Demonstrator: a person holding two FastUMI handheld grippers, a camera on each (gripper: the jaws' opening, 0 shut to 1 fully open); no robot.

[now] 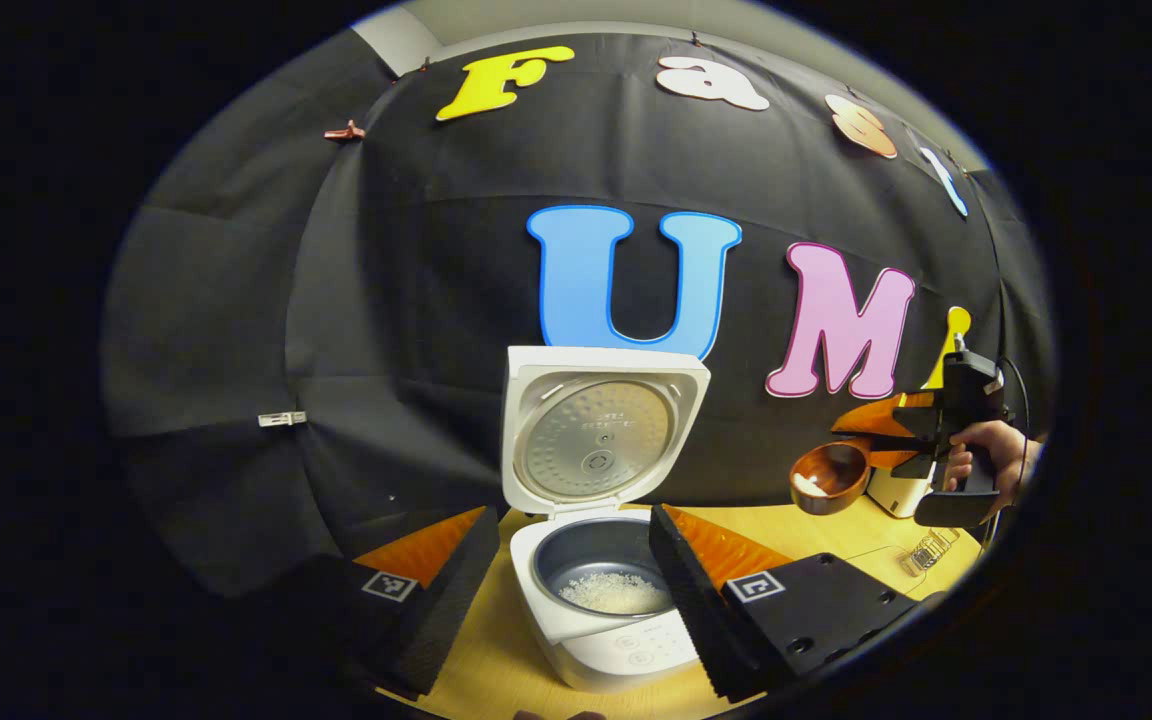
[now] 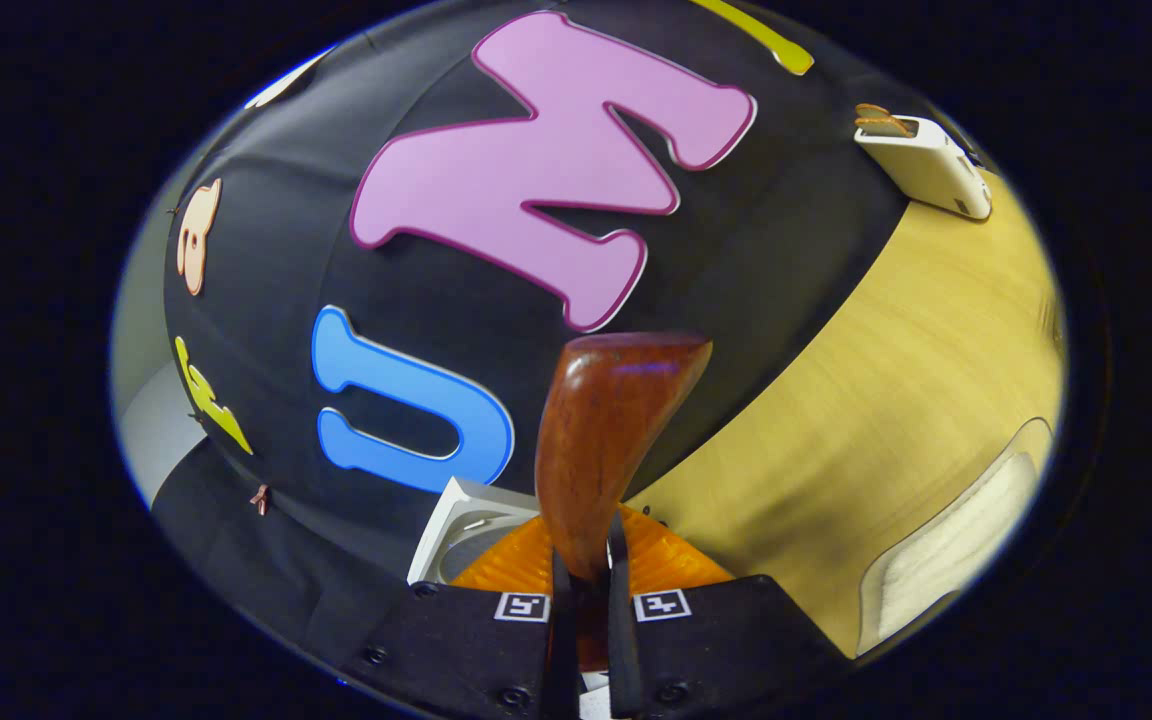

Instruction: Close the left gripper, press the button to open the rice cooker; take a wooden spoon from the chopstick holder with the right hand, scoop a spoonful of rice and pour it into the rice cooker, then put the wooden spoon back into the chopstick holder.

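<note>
- The right claw was clamped on the wooden spoon, rice in its bowl, held well right of the rice cooker.
- The left claw stood wide before the open cooker.
- A tilt in transit could spill grains onto the counter.

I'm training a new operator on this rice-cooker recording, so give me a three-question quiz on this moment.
1. True or false: the rice cooker lid is up.
2. What does the right gripper hold? A) chopsticks B) wooden spoon C) cup
3. Fill in: the spoon's bowl, seen in the left gripper view, carries some ____.

Key: 1 true; 2 B; 3 rice.
</note>
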